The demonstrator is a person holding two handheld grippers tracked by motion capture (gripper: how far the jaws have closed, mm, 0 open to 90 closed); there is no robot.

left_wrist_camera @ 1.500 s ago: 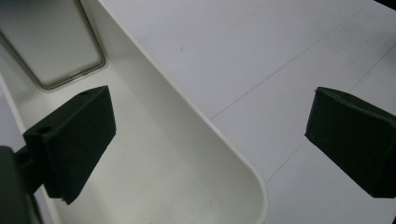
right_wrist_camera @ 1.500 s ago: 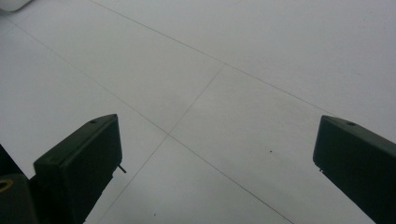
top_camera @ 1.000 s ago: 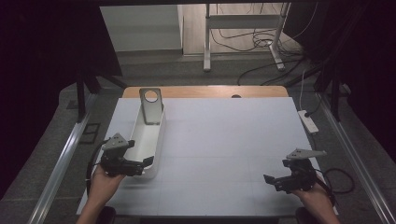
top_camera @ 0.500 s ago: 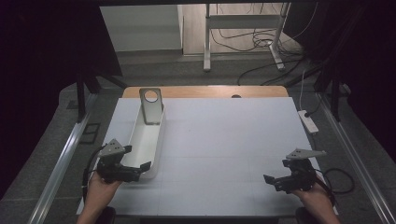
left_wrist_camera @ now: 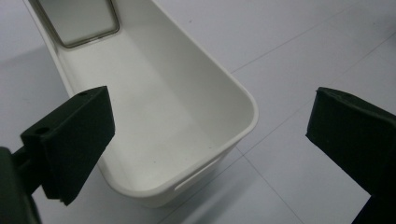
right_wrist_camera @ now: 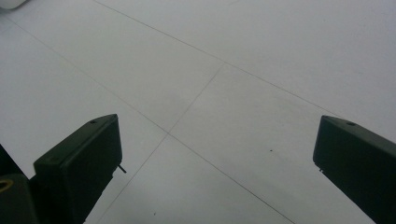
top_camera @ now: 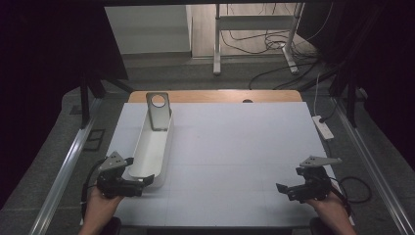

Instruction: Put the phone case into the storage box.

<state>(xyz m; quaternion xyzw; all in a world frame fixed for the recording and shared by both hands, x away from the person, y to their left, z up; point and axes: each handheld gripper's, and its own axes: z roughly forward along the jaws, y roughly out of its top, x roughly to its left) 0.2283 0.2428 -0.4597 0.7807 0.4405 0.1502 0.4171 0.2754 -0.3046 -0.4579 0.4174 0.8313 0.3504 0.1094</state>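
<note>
- The left gripper [top_camera: 142,182], jaws spread wide and holding nothing, sits at the near end of the white tray [top_camera: 151,149] — probably lined up to take its rim.
- The tray lies lengthwise along the left of the table [top_camera: 235,147]; a grey plate [top_camera: 158,110] with a round hole leans at its far end.
- The right gripper [top_camera: 284,188] — released too — rests over bare table, apparently idle.

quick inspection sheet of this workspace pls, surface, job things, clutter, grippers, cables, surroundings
surface: white table, faint grid lines, wooden strip at far edge
job's things: long white tray, empty but for a grey metal plate with a round hole leaning at its far end
clutter: nothing seen
grippers: left gripper open at the tray's near end; right gripper open over bare table
cables: power strip at right edge; floor cables beyond
surroundings: metal stand, dark curtains
</note>
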